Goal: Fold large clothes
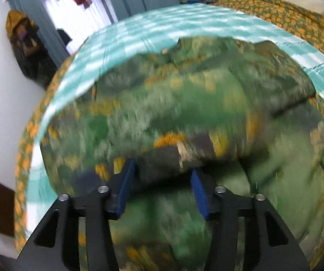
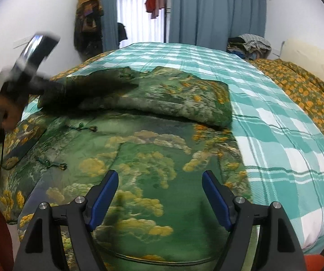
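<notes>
A large green garment with yellow and grey print (image 2: 152, 158) lies spread on the bed; its far part is folded over toward the near part (image 2: 180, 97). In the left wrist view the garment (image 1: 184, 103) is blurred. My left gripper (image 1: 162, 176) has its blue pads around a dark fold of the fabric (image 1: 162, 160), with a gap still between them. It also shows in the right wrist view (image 2: 46, 88), blurred, at the folded flap's left end. My right gripper (image 2: 160, 176) is open and empty just above the near part of the garment.
The bed has a teal and white checked sheet (image 2: 274, 140). An orange-dotted quilt (image 2: 308, 99) lies along the right side. A pile of clothes (image 2: 250, 43) sits at the far right. Blue curtains (image 2: 216, 9) and hung clothes (image 2: 87, 22) line the far wall.
</notes>
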`<state>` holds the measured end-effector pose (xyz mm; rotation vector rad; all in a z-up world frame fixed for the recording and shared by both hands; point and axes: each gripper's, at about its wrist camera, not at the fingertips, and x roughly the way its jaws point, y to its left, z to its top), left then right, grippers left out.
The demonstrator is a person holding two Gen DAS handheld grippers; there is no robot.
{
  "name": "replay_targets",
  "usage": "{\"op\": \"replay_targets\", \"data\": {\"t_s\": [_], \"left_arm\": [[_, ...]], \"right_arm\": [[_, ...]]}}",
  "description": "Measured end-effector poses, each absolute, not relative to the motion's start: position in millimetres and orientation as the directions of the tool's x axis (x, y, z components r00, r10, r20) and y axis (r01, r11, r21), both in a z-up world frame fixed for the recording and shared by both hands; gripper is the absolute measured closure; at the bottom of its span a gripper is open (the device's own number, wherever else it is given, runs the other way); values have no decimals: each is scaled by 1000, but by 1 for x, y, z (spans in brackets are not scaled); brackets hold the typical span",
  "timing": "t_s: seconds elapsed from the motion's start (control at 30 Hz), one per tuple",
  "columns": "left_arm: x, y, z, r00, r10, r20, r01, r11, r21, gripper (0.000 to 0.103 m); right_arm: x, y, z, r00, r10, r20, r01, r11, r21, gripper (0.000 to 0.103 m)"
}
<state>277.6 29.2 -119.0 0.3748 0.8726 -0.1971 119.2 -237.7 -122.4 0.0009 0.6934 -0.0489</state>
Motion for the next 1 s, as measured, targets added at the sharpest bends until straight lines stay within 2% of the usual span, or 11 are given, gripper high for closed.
{"op": "replay_targets", "data": {"t_s": [0.1,0.17,0.37,0.47,0.57,0.6,0.63,0.7,0.87,0.93,1.0], "left_arm": [[262,54,-118,622,-31,-782,271,946,177,33],[256,72,-116,620,-47,-783,237,963,129,29],[234,107,-132,597,-92,-797,125,992,-21,27],[228,113,-133,594,-99,-799,109,993,-42,27],[222,123,-132,591,-111,-799,94,993,-68,27],[220,128,-131,590,-116,-799,90,993,-77,27],[219,132,-128,591,-121,-797,87,992,-87,27],[219,140,-122,600,-130,-789,84,991,-99,27],[227,149,-111,619,-153,-770,75,988,-136,24],[232,147,-108,612,-164,-774,82,986,-145,24],[239,144,-104,599,-173,-782,93,985,-147,24]], "right_arm": [[124,-249,-122,756,-33,-653,68,997,29,25],[132,-255,-119,744,12,-669,74,992,100,25],[219,-241,-103,652,425,-628,-37,845,533,25],[272,-222,-111,625,496,-602,-17,780,626,25],[311,-198,-123,609,487,-626,7,786,618,26],[321,-190,-127,591,478,-650,13,800,600,40],[328,-183,-128,579,434,-690,26,837,547,64],[334,-173,-118,602,344,-720,18,896,444,84],[346,-179,-69,723,253,-643,-40,944,327,85],[360,-187,-66,736,222,-640,-32,955,295,85],[375,-193,-82,701,193,-686,-25,969,247,79]]}}
